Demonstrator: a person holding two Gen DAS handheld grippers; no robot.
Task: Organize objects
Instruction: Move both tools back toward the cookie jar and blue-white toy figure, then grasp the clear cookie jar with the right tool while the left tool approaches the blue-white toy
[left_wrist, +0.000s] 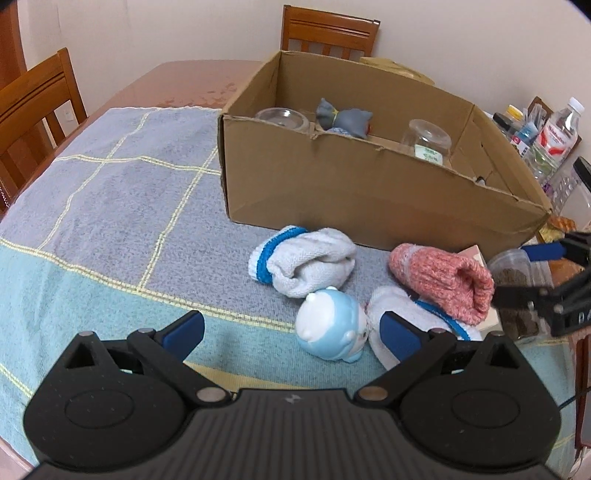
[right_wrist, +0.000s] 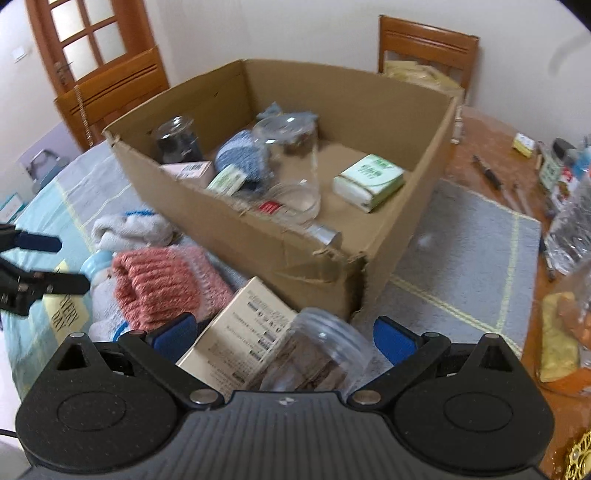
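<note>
- left tongs (left_wrist: 291, 332) are spread wide with nothing in them, hovering over the checked towel (left_wrist: 110, 206) on the surface, blue-and-white bear toy (left_wrist: 330, 325) sitting just ahead between the pads
- right tongs (right_wrist: 284, 338) also wide open, a clear plastic jar (right_wrist: 317, 354) lying on its side between the fingers, not clamped as far as I can see
- pink knit sock (left_wrist: 443, 280) sits on a white sock with blue trim (left_wrist: 402, 314), another rolled white sock (left_wrist: 303, 258) is near the cardboard box (left_wrist: 369, 192)
- a printed carton (right_wrist: 240, 332) lies beside the jar
- box already holds an upright glass jar (right_wrist: 291, 162), a green packet (right_wrist: 369, 181) and a grey toy (left_wrist: 343, 118)
</note>
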